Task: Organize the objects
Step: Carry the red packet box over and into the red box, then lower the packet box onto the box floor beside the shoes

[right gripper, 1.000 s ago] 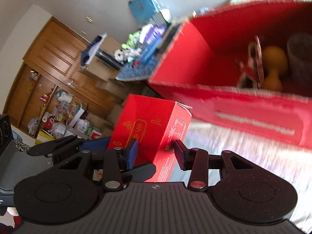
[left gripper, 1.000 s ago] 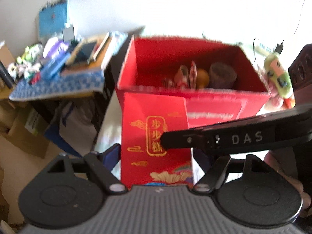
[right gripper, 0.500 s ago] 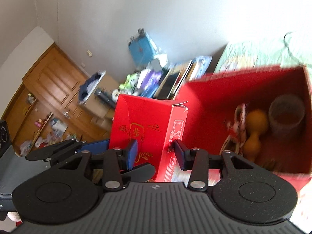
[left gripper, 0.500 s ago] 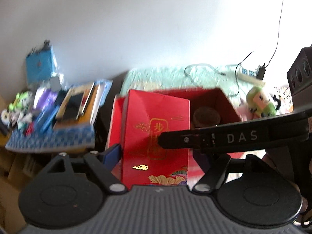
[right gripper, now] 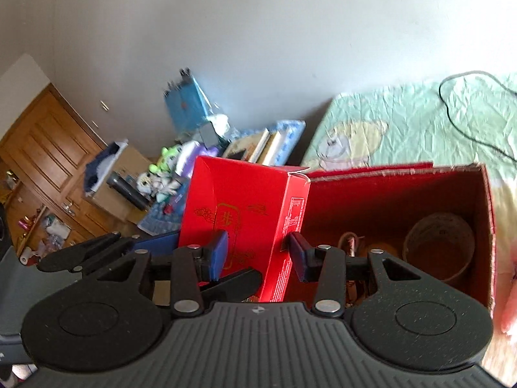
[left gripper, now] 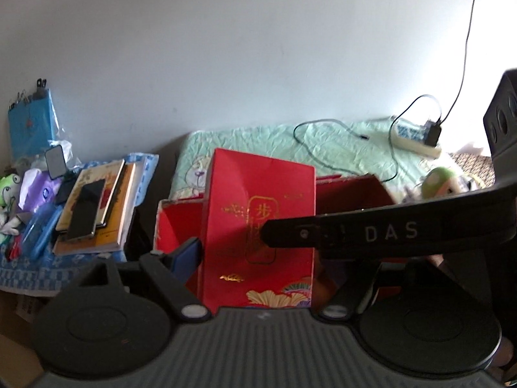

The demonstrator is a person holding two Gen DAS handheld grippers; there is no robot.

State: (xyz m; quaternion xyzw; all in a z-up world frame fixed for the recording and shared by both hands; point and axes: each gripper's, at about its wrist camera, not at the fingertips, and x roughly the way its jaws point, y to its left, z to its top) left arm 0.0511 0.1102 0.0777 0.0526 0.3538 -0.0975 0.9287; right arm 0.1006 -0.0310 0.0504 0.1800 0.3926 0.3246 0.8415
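A tall red gift box (left gripper: 258,232) with gold lettering is held upright between both grippers, over the left end of the big open red carton (right gripper: 404,194). My left gripper (left gripper: 258,258) is shut on the gift box's sides; its right finger is hidden behind the other gripper's black arm (left gripper: 371,231). My right gripper (right gripper: 257,252) is shut on the same gift box (right gripper: 245,220) across one corner. Inside the carton lie a brown round container (right gripper: 439,245) and small ornaments (right gripper: 352,245).
The carton sits on a bed with a green sheet (left gripper: 258,142). A cable and power strip (left gripper: 416,137) lie at the back right, a green plush toy (left gripper: 441,182) beside the carton. A cluttered side table with books (left gripper: 93,207) stands left. Wooden cabinets (right gripper: 38,168) are far left.
Both grippers have lifted the gift box from in front of the carton up and forward, so it now hangs over the carton's left end.
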